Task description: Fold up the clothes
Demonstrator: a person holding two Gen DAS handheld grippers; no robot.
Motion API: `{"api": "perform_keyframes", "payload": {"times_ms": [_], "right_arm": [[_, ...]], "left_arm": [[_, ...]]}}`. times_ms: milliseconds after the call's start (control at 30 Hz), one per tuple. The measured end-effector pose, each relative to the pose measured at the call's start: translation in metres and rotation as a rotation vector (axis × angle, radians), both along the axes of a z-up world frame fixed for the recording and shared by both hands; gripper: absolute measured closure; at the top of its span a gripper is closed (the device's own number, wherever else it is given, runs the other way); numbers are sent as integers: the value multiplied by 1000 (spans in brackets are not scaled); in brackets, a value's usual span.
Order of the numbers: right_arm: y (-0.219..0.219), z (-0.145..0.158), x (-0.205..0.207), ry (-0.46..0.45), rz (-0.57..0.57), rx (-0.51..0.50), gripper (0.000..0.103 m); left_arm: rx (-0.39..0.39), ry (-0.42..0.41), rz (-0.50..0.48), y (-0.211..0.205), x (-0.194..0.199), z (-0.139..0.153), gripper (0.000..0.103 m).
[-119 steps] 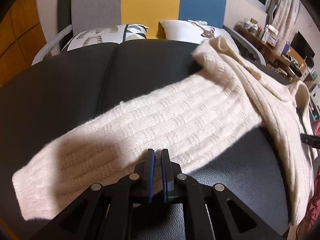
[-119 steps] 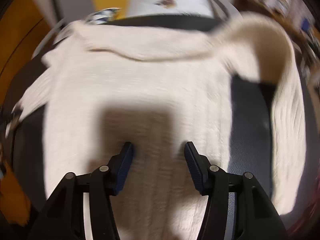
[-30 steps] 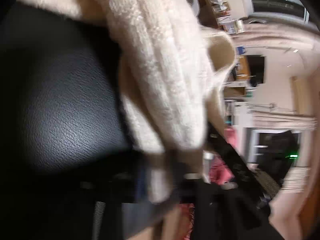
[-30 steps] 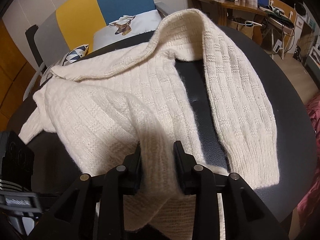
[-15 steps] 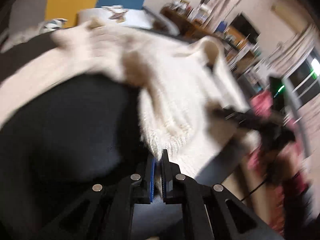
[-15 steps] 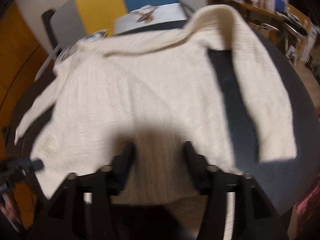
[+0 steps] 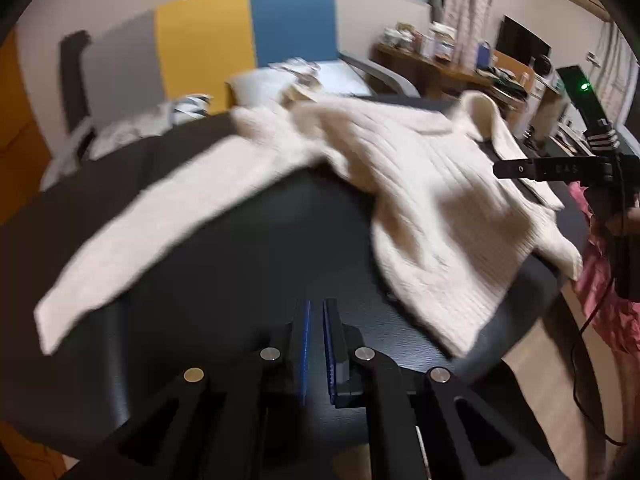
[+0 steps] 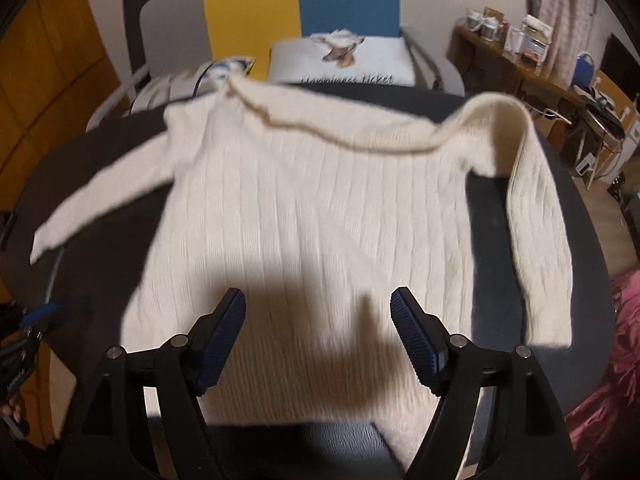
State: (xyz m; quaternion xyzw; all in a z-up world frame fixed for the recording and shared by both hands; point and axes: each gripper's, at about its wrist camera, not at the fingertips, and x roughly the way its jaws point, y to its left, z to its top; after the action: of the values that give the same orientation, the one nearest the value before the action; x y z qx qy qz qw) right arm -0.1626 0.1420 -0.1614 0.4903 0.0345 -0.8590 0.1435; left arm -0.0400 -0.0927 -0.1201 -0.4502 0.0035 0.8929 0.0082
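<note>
1. Holding my right tongs above the near hem of the cream knitted sweater, I have the blue pads spread wide with nothing between them
2. My left tongs sit over bare black table; the two pads are nearly together with only a thin slit between, and no cloth is caught there
3. The sweater lies spread on the round black table, body flat in the middle, collar at the far side towards the sofa
4. One sleeve runs out to my left across the tabletop, its cuff near the table edge
5. The other sleeve humps up at the shoulder and then runs down the right side, apart from the body with a strip of black table showing between
6. In the left view, the hem corner lies just beyond my left tongs, to the right
7. In that same view my right tongs appear at the right edge, over the far side of the sweater
8. A white cushion rests on the sofa behind the table
</note>
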Motion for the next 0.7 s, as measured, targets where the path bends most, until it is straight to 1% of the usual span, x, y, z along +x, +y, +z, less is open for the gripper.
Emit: {"api": "perform_keyframes", "payload": {"times_ms": [67, 100, 167, 233, 333, 433, 467, 500, 567, 600, 667, 700], "right_arm": [[-7, -4, -11, -19, -16, -20, 25], [-15, -7, -14, -29, -13, -21, 25], [-30, -15, -18, -48, -5, -24, 25], [-43, -25, -19, -72, 6, -20, 25], [-61, -42, -18, -113, 24, -11, 25], [-69, -64, -19, -165, 13, -12, 25], [-72, -69, -17, -162, 10, -8, 23], [-74, -69, -15, -145, 12, 1, 19], [-79, -71, -13, -133, 7, 18, 16], [-80, -71, -12, -131, 4, 24, 15], [-81, -70, -13, -138, 1, 29, 15], [-81, -69, -13, -143, -1, 30, 15]], "left_arm": [[-41, 32, 31, -11, 11, 10, 96], [-64, 43, 50, -18, 11, 10, 96], [-81, 52, 83, -41, 22, 12, 96], [-88, 47, 111, -55, 23, 9, 96], [-124, 44, 146, -77, 25, 3, 96], [-143, 20, 197, -106, 22, -7, 96], [-145, 9, 217, -115, 20, -11, 96], [-145, -5, 242, -128, 20, -16, 96], [-135, -36, 290, -153, 18, -25, 96], [-113, -50, 327, -171, 18, -28, 95], [-48, -62, 433, -212, 23, -29, 93], [8, -66, 509, -240, 30, -28, 93]]}}
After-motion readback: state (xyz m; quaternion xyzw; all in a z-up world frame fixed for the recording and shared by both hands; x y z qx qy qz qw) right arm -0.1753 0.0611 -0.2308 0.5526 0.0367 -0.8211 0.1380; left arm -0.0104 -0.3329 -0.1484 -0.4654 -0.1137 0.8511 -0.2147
